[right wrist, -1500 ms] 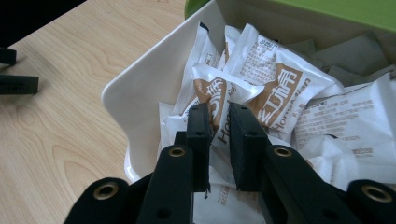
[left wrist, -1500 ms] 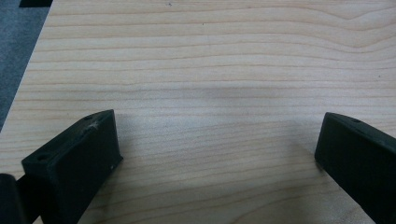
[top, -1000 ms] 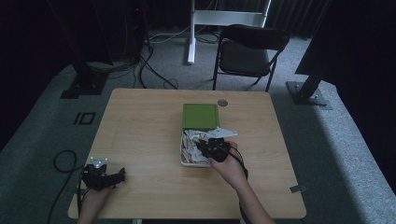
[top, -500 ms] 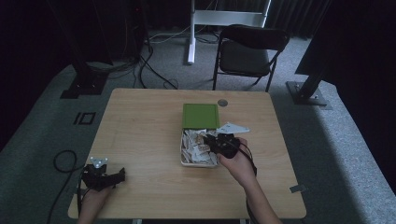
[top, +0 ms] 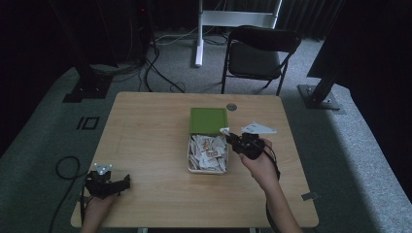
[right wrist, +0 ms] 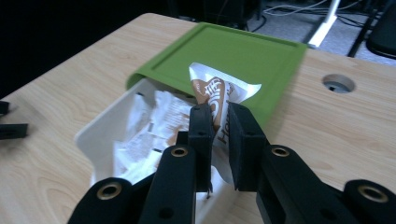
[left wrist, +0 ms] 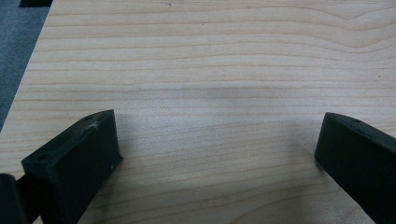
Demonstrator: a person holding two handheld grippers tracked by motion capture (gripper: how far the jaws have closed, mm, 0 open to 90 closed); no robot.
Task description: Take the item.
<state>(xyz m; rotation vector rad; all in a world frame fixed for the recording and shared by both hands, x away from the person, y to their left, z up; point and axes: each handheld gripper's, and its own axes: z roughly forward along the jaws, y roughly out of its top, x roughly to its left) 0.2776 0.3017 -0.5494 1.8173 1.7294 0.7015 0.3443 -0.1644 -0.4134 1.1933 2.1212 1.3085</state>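
One pale wooden table carries everything, set on grey carpet; a black folding chair stands beyond its far edge, and a small round grommet hole sits in the top near that edge; the hole also appears in the right gripper view.

Near the table's middle lies a white rectangular plastic box, long axis running from the person's side toward the far edge; it is full of small white sachets with brown print, lying loose and overlapping. A flat green rectangular lid lies at the box's far end; in the right gripper view the lid overlaps the far rim of the box and rises a little over it.

Right gripper, black, held by the right hand, sits just off the box's right far corner, tips pointing left and away; its grey three-cornered plate is on top; jaws drawn narrow and clamped on one white sachet with brown lettering. Sachet stands roughly upright between the jaws, long axis along the jaws, free end pointing up and away toward the lid, above the box's far right part; its top corner curls over. In the high view it is a small white fleck at the tips.

Left gripper, black, rests low at the table's near left corner in the left hand, pointing right, well apart from the box; in the left gripper view its jaws stand wide with bare wood between them, nothing held.
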